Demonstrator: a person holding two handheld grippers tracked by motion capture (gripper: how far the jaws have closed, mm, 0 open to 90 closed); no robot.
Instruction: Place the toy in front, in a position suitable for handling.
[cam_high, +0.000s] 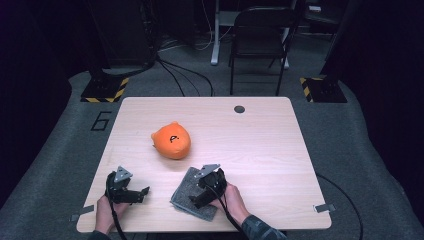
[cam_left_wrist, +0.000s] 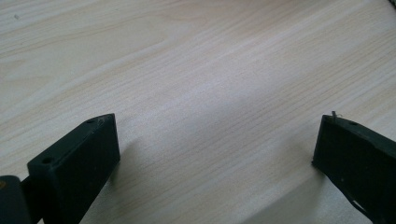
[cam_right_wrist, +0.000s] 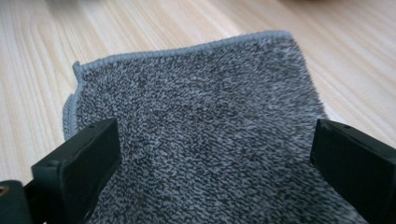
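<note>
Cloth (cam_high: 188, 195) long axis diag., near-left to far-right.

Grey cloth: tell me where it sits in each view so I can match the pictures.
High view: the grey cloth lies near the table's front edge, under the right gripper.
Left gripper view: not in it; just bare wooden table between the open jaws.
Right gripper view: the cloth spreads between the open jaws, hemmed edge farthest.
Shared landmark: the pale wood-grain tabletop.
</note>
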